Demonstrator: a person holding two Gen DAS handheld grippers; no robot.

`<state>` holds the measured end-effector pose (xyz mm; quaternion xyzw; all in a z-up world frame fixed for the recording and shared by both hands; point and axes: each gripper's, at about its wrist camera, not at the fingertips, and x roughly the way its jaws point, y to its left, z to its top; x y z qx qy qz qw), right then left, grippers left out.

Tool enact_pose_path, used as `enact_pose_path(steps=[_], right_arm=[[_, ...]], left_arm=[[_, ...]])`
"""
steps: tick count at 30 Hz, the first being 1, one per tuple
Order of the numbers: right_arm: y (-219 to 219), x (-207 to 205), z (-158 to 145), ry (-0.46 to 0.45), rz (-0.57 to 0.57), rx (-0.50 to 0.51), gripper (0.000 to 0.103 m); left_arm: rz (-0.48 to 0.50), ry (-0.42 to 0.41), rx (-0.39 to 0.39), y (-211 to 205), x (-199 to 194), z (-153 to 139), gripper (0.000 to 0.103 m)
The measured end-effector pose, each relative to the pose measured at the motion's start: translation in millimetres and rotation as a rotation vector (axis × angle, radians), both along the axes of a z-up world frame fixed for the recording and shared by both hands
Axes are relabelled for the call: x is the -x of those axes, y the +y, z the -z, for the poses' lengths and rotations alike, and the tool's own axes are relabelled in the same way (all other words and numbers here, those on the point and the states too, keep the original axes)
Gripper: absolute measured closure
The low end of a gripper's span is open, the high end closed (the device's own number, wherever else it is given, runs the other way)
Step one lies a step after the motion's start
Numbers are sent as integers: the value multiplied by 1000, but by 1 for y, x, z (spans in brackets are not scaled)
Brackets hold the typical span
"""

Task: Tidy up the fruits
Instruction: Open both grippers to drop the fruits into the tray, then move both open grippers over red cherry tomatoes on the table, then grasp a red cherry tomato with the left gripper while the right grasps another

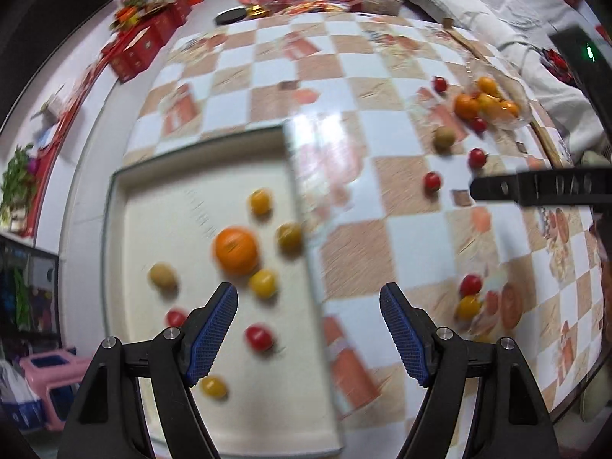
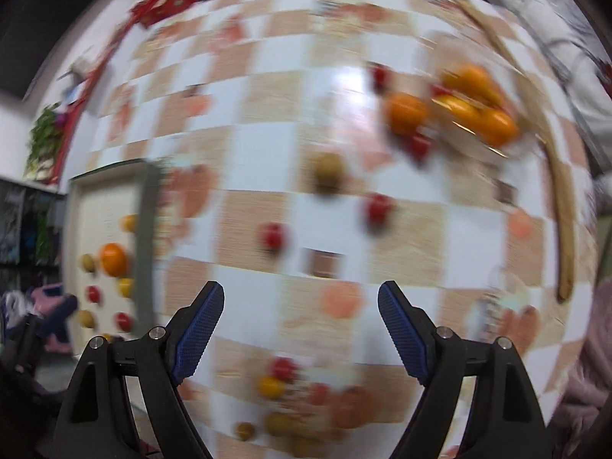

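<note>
Hovering spread and empty, both tongs point(image 1: 309, 321) point(image 2: 301, 319) should probably target the tomato point(image 2: 274, 236) at 11 o'clock, then tray point(image 1: 114, 206).

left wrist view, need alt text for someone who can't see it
An open left gripper hovers over a cream tray holding an orange and several small red, yellow and brownish fruits. More fruit lies scattered on the checkered table to the right.
</note>
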<state>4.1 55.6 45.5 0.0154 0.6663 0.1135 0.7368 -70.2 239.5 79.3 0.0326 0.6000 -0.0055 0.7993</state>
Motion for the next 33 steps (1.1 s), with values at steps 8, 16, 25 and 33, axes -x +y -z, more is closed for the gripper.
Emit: enact_pose_path(steps=[8, 16, 25, 33], right_arm=[[-39, -13, 15, -14, 10, 37, 18], [-36, -36, 32, -5, -18, 2, 38], [-17, -55, 41, -2, -111, -11, 80], [-31, -51, 40, 3, -77, -29, 80]], left_arm=[[53, 48, -5, -50, -44, 25, 25], [68, 50, 2, -73, -78, 50, 25], [93, 41, 7, -91, -99, 63, 25], [95, 56, 19, -97, -107, 71, 43]])
